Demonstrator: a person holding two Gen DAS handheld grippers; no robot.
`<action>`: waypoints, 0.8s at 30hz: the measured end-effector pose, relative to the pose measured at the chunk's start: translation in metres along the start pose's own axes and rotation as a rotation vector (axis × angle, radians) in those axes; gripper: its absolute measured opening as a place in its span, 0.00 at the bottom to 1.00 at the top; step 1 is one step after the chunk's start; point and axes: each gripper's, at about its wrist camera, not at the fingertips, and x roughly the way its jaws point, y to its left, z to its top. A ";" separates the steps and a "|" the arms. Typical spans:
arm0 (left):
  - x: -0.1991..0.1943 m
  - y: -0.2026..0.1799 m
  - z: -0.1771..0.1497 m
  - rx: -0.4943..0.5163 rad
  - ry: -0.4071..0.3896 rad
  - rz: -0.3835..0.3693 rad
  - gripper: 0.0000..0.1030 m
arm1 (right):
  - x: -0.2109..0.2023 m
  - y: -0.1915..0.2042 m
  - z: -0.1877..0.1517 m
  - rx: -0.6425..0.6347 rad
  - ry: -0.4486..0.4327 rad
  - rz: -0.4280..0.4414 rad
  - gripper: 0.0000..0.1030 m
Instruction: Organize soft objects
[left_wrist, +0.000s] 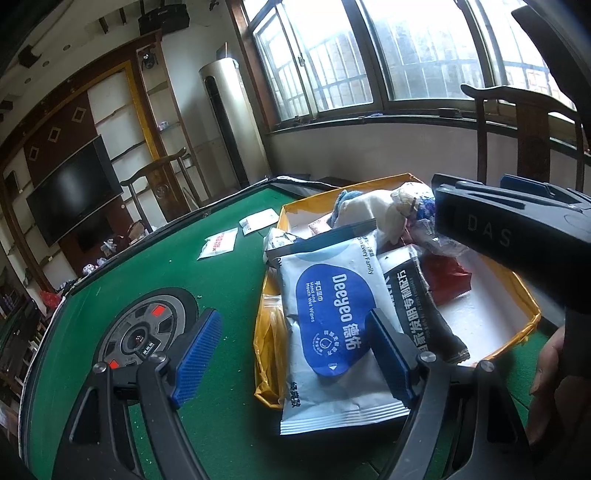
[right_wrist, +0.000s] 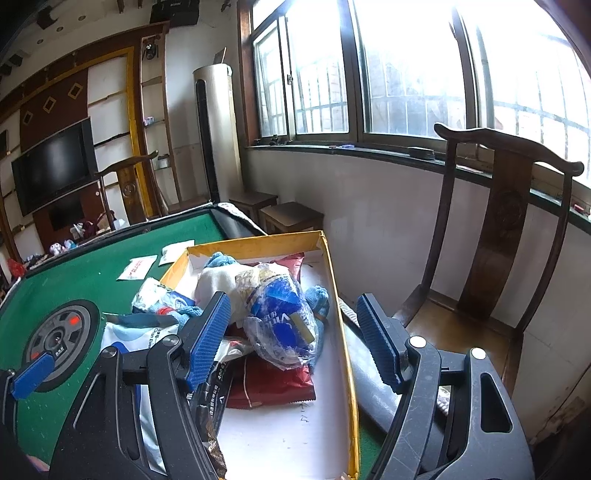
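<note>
A yellow-rimmed box (left_wrist: 532, 317) with a white floor holds a heap of soft items. On the near side lies a white wet-wipes pack (left_wrist: 332, 314) with a blue oval, beside a black pouch (left_wrist: 417, 306) and a red pouch (right_wrist: 273, 384). Behind them are a white cloth (right_wrist: 218, 284), a blue towel (right_wrist: 221, 260) and a clear bag of blue tissue packs (right_wrist: 284, 317). My left gripper (left_wrist: 295, 356) hovers open in front of the wipes pack. My right gripper (right_wrist: 293, 338) is open too, framing the clear bag without touching it.
The box sits on a green felt table (left_wrist: 166, 266) with a round dial (left_wrist: 147, 332) in its middle. Two small white sachets (left_wrist: 218, 243) lie beyond the box. A dark wooden chair (right_wrist: 498, 258) and low stools (right_wrist: 291, 218) stand by the window wall. A hand (left_wrist: 550, 369) shows at the right.
</note>
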 end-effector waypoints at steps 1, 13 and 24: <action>0.000 0.000 0.000 0.001 0.000 0.001 0.78 | 0.000 0.000 0.000 0.002 -0.002 0.000 0.70; 0.000 0.000 0.000 0.006 0.000 0.005 0.78 | -0.001 -0.001 0.001 0.005 -0.002 0.001 0.70; 0.000 0.001 0.000 0.009 0.000 0.015 0.78 | -0.001 -0.001 0.000 0.005 -0.006 0.000 0.70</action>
